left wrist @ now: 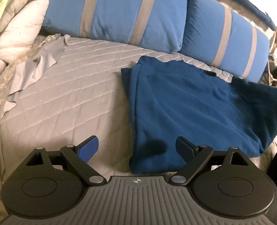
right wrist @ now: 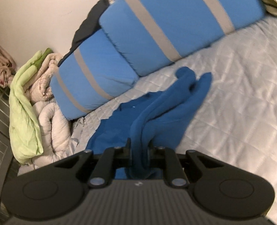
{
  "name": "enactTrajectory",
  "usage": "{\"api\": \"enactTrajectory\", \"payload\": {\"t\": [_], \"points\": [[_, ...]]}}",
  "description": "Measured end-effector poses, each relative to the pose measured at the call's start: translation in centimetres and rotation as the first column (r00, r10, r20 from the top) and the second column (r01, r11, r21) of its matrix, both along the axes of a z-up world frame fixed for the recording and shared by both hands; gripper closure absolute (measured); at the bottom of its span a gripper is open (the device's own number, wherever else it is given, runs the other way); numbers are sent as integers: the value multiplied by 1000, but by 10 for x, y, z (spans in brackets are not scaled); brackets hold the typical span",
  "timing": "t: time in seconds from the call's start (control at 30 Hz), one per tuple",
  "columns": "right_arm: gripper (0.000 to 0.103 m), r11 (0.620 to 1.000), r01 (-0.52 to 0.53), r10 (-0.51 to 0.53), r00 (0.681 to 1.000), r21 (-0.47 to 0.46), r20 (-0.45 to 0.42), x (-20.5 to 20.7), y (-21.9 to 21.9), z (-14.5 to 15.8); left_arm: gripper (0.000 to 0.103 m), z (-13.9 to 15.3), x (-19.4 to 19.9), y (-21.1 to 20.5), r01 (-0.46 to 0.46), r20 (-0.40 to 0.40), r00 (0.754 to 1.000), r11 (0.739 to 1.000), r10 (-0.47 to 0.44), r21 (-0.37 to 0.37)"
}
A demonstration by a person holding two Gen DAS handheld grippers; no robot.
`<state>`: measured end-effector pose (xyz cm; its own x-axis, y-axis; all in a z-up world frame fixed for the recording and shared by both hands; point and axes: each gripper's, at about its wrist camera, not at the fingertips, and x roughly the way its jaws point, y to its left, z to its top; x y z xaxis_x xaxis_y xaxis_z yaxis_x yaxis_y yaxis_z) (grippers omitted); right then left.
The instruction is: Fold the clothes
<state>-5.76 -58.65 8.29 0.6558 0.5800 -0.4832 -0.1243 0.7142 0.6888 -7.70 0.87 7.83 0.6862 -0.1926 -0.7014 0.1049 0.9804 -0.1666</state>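
Pinching a bunched fold of the blue garment (right wrist: 153, 112) in my right gripper (right wrist: 139, 148), pads hidden by cloth; rest lies on the quilted bed (left wrist: 72, 86) near striped pillows (left wrist: 117, 13). Left gripper (left wrist: 136, 148) wide apart, empty. Right view blurry; no legible labels.

Bed (left wrist: 72, 86) in front of me, grey quilted cover. Two blue pillows (left wrist: 119, 13) with grey stripes lie along its far edge, side by side. Dark blue garment (left wrist: 176, 103) lies on the quilt just before them. Bunched white comforter (left wrist: 16, 33) at the left end, pale green cloth (right wrist: 24, 112) on it.
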Motion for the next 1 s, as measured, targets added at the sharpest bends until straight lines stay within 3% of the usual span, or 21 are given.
{"api": "enactTrajectory", "payload": {"t": [0.2,0.33,0.47,0.6,0.7,1.0], "points": [[89,990,-128,132,988,-59,82,27,84,34,12,4,-6,13,-28,7,1000,999,28,-18],[89,948,-276,299,944,-160,140,37,182,58,12,8,-13,28,-60,17,998,997,61,-38],[89,864,-418,465,876,-281,127,34,298,56,12,8,-21,46,-104,11,994,994,105,-43],[89,724,-566,604,796,-393,-35,26,387,11,12,6,-28,60,-142,-4,990,989,141,-52],[90,671,-600,619,777,-435,-116,19,410,-21,12,6,-32,67,-148,-7,989,988,148,-55],[89,680,-595,609,784,-429,-123,19,415,-19,12,0,-34,74,-152,-20,988,987,151,-50]]}}
